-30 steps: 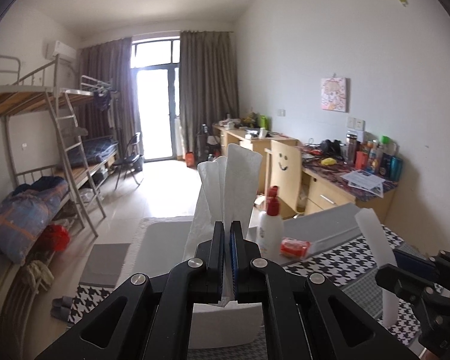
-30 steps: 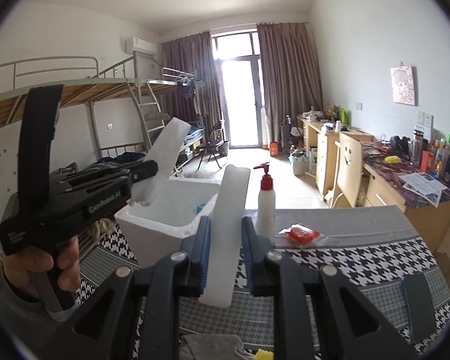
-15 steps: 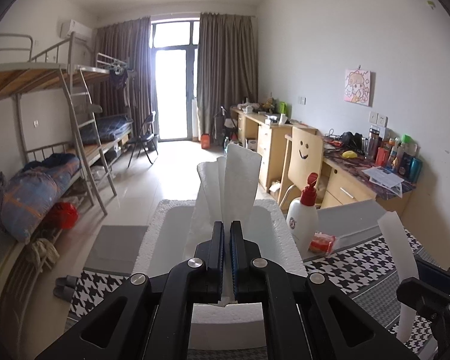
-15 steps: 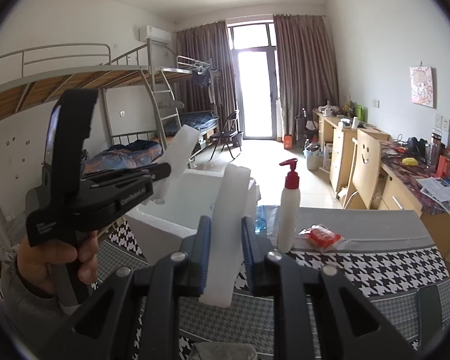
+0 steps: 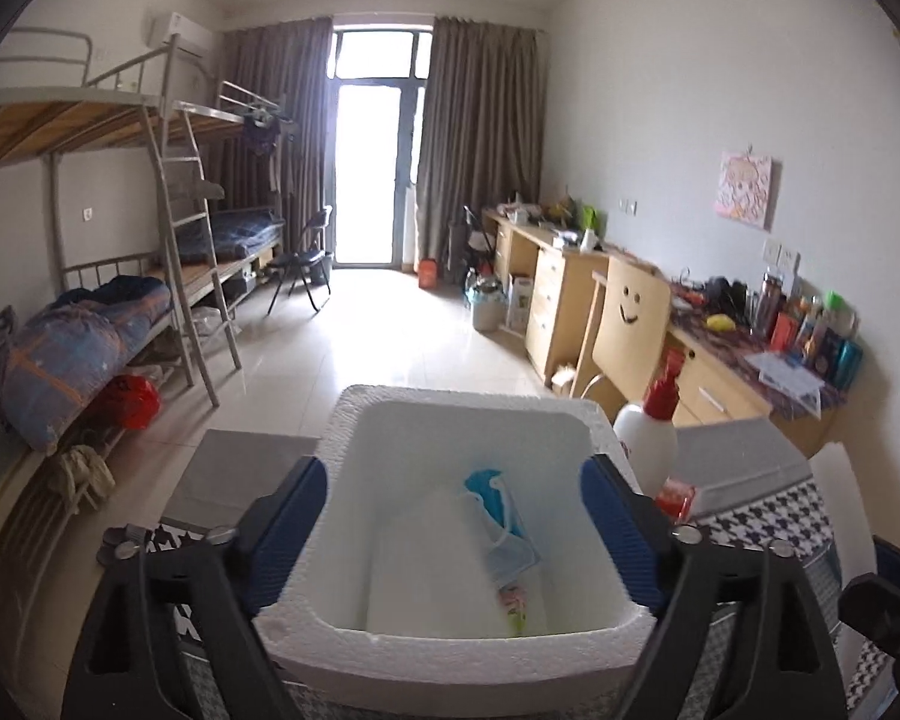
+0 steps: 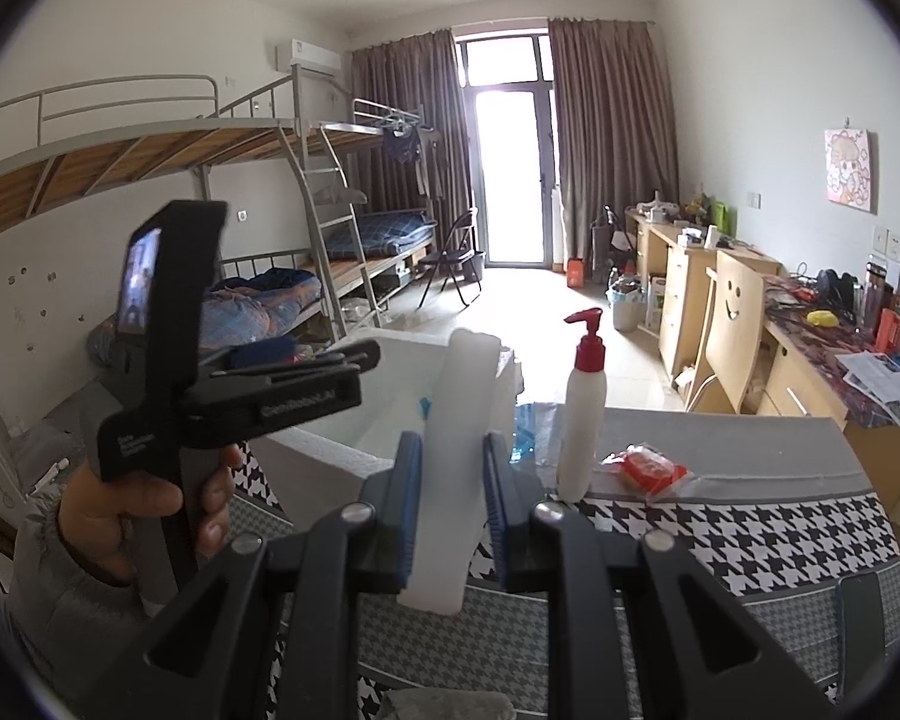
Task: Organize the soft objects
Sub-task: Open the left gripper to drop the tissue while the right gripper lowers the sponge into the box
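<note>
**Operator:** What is the status of each claw?

**Guide:** Your left gripper is spread wide with nothing between its fingers. It hangs over the foam box, one blue pad outside each side wall. A white tissue lies inside the box, with a blue face mask at its right. Your right gripper is clamped on a white foam strip, which stands nearly upright between the pads.

**Operator:** Where does the strip go?

**Guide:** Probably into the same box, which sits at the left end of the checked table. Proceed as follows:

1. Draw the left gripper back and to the left so that the box opening is free.
2. Carry the strip left, passing well clear of the pump bottle. The bottle is tall and narrow and would likely tip if touched.
3. Lower the strip until its bottom end is below the rim, then release.

**Operator:** Any caution?

**Guide:** Foam is light and may cling to a pad. Open fully before lifting away. The red packet right of the bottle is probably next.
</note>
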A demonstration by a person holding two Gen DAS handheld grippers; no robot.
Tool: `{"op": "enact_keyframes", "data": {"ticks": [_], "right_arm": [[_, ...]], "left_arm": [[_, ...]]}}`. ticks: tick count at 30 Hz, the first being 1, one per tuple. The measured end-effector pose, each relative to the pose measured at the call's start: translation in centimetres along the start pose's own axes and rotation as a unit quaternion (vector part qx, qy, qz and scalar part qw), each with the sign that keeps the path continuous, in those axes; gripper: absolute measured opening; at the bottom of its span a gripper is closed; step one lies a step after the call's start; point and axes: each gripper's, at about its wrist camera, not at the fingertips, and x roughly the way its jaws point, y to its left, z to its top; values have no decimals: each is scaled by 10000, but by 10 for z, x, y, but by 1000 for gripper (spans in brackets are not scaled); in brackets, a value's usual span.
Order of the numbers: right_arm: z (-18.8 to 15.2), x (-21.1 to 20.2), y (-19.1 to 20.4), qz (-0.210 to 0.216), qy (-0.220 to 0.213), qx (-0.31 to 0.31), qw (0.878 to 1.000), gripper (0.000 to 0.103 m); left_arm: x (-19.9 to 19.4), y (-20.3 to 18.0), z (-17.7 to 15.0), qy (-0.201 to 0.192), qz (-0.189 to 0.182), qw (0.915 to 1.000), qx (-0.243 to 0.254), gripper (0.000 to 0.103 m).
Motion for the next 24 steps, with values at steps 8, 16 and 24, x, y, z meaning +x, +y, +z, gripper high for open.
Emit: {"op": "enact_keyframes", "data": {"ticks": [8, 16, 24], "right_arm": [[6, 6, 8, 64, 26, -79, 9999, 24], [12, 14, 15, 78, 48, -142, 9999, 24], [18, 19, 23, 96, 90, -225, 9997, 24]], "left_arm": [[-8, 1, -2, -97, 311, 9990, 301, 92], [-13, 6, -11, 84, 558, 9968, 558, 102], [-27, 23, -17, 151, 450, 9983, 331, 102]]}}
